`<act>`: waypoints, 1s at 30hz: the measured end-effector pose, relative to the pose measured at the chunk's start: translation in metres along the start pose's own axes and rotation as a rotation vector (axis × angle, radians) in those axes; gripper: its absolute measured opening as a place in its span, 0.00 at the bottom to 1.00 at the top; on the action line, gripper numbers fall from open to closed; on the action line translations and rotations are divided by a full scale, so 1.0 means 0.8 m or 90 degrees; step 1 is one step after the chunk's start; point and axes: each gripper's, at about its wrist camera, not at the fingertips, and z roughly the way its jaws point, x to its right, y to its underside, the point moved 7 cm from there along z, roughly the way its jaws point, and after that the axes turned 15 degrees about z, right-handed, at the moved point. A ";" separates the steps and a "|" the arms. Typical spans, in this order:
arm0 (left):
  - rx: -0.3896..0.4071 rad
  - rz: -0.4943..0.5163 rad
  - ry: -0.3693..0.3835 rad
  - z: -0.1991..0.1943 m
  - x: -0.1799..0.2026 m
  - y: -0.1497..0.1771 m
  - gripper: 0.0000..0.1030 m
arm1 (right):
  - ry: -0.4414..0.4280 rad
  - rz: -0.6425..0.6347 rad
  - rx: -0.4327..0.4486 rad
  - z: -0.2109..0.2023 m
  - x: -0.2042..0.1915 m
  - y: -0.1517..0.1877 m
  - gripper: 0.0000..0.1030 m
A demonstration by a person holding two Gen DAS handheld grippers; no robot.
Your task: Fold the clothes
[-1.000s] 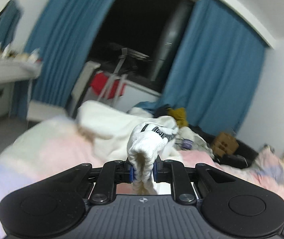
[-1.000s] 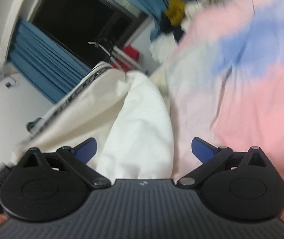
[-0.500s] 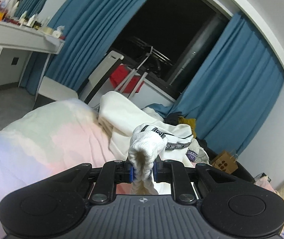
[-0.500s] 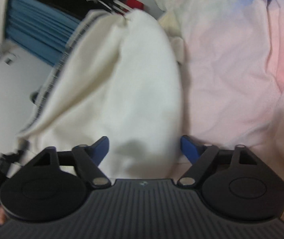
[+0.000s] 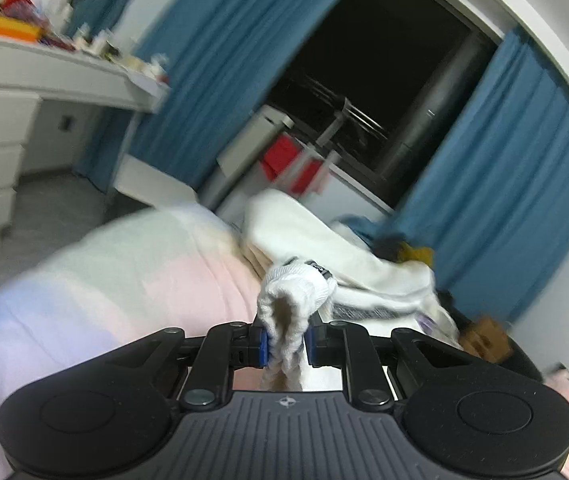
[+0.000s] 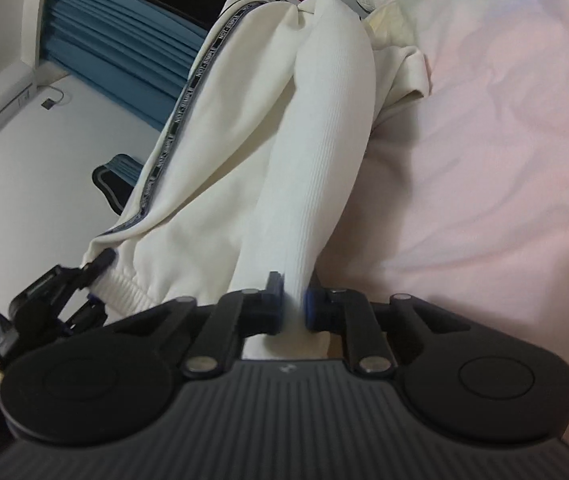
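The left gripper (image 5: 284,346) is seen closed tight on the ribbed cuff (image 5: 294,292) of white trousers (image 6: 244,120); the cuff is bunched between the blue pads and rises towards 12 o'clock; the tool is tilted, so the room leans. The right gripper (image 6: 293,306) is likewise clamped on a ribbed white fold of the same trousers, pointed up towards 12 o'clock; the cloth is stretched away to 11 o'clock, its black lettered stripe (image 6: 188,92) running along the left edge. A pastel pink bedsheet (image 6: 484,160) is spread from 1 to 4 o'clock; blue curtains (image 5: 504,184) and a dark window (image 5: 368,76) are seen beyond; the left gripper appears at 9 o'clock in the right view.
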 end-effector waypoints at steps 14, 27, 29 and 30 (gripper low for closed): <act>-0.044 0.084 -0.196 0.024 -0.160 -0.082 0.16 | 0.005 -0.088 -0.152 0.121 -0.075 0.143 0.08; -0.089 0.126 -0.159 -0.016 -0.173 -0.005 0.59 | 0.069 -0.227 -0.132 0.092 -0.100 0.184 0.30; -0.081 0.134 -0.158 -0.035 -0.155 0.000 0.68 | 0.076 -0.254 -0.116 0.074 -0.106 0.185 0.39; -0.077 0.134 -0.155 -0.046 -0.148 0.001 0.75 | 0.080 -0.267 -0.107 0.065 -0.109 0.185 0.53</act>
